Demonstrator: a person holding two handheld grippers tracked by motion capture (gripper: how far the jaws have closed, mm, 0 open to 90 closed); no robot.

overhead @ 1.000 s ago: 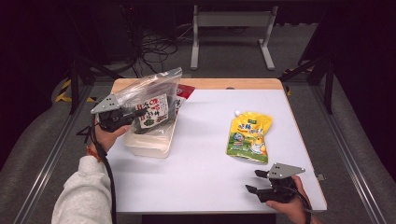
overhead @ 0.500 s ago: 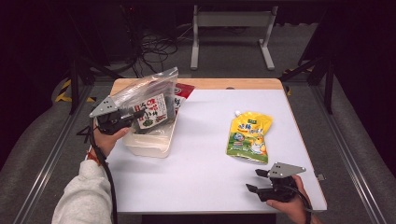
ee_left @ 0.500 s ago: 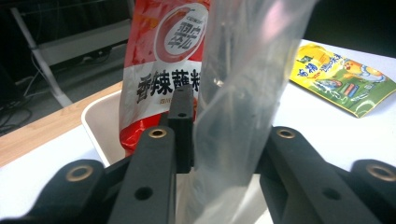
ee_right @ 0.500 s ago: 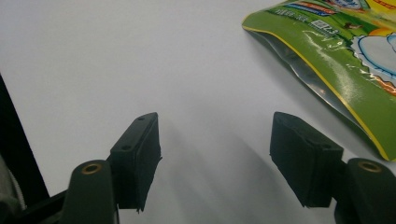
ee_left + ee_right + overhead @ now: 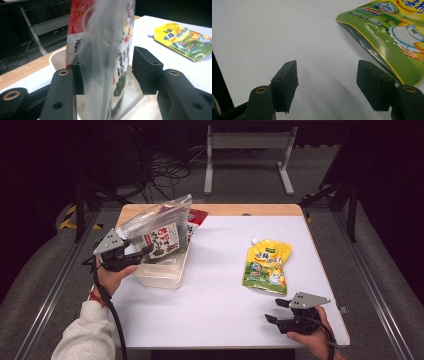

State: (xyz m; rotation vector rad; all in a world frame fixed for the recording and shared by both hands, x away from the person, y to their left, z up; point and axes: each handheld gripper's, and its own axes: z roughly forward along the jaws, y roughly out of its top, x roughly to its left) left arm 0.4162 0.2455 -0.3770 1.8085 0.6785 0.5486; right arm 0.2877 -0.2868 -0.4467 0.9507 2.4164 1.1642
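From above, the left gripper [image 5: 142,252] sat at the table's left edge, its tips at a clear plastic bag [image 5: 157,231] standing in a pale tub [image 5: 165,275]. The left gripper view added what the high view could not: the bag [image 5: 107,62] stood upright between the two jaws, one pad against it and the other with a gap showing, so the jaws were spread rather than pinching. Printed packets showed through the clear film, and the tub's rim [image 5: 58,56] curved just behind the jaws. A red packet [image 5: 196,217] lay beyond the bag. The right gripper [image 5: 275,312] rested near the front right edge, jaws spread and holding nothing. Its own view showed a yellow-green pouch [image 5: 397,37] lying flat just ahead of the jaws, to their right.
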